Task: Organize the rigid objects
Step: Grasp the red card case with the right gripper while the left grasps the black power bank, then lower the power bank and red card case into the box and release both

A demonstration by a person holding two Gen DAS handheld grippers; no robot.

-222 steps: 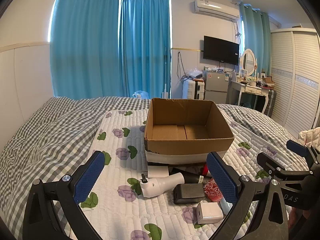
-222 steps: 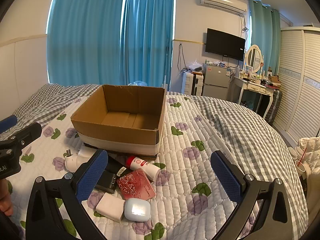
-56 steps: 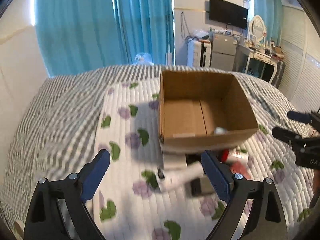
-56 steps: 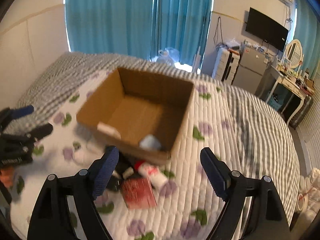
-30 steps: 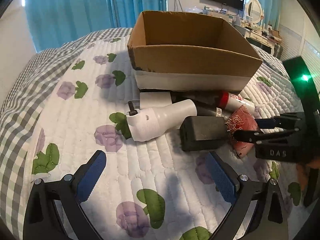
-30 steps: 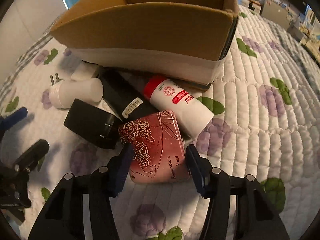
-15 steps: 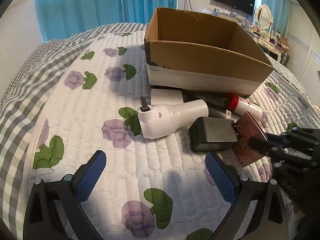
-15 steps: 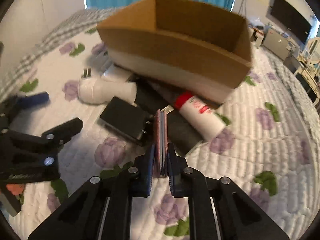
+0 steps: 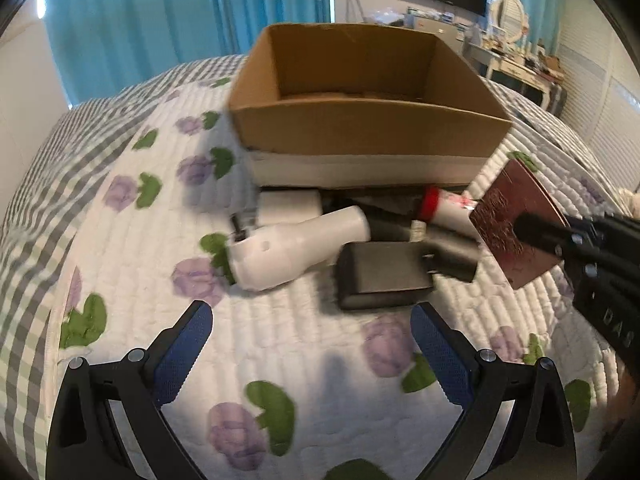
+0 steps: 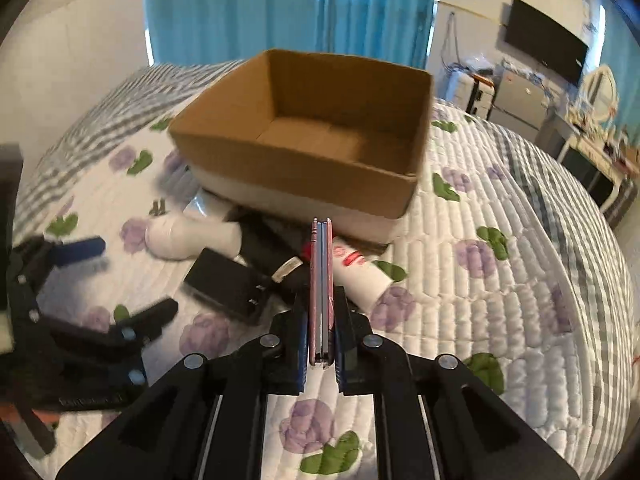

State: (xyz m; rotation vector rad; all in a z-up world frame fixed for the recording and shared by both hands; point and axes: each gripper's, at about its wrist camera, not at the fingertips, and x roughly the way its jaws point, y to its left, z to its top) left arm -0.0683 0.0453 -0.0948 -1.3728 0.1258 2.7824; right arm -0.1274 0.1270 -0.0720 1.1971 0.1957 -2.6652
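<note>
An open cardboard box [image 9: 360, 120] [image 10: 304, 148] stands on the quilted bed. In front of it lie a white plug-in device [image 9: 296, 246] [image 10: 192, 236], a black adapter [image 9: 384, 276] [image 10: 228, 280], a dark flat object [image 9: 384, 208] and a red-capped white tube [image 9: 444, 210] [image 10: 360, 272]. My right gripper [image 10: 320, 320] is shut on a thin red rose-patterned case [image 10: 320, 280] [image 9: 516, 224] and holds it edge-on above the bed, lifted clear of the pile. My left gripper [image 9: 312, 352] is open and empty, low over the quilt in front of the white device.
The floral quilt [image 9: 280, 360] covers a grey checked bedspread [image 10: 560, 184]. Blue curtains [image 10: 280, 12] hang behind the bed. A wall TV [image 10: 544, 56], a small fridge [image 10: 516, 96] and a dressing table [image 10: 592, 148] stand at the far right.
My right gripper closed on the red case and has lifted it off the bed, up toward the box. My left gripper stays open and has shifted slightly.
</note>
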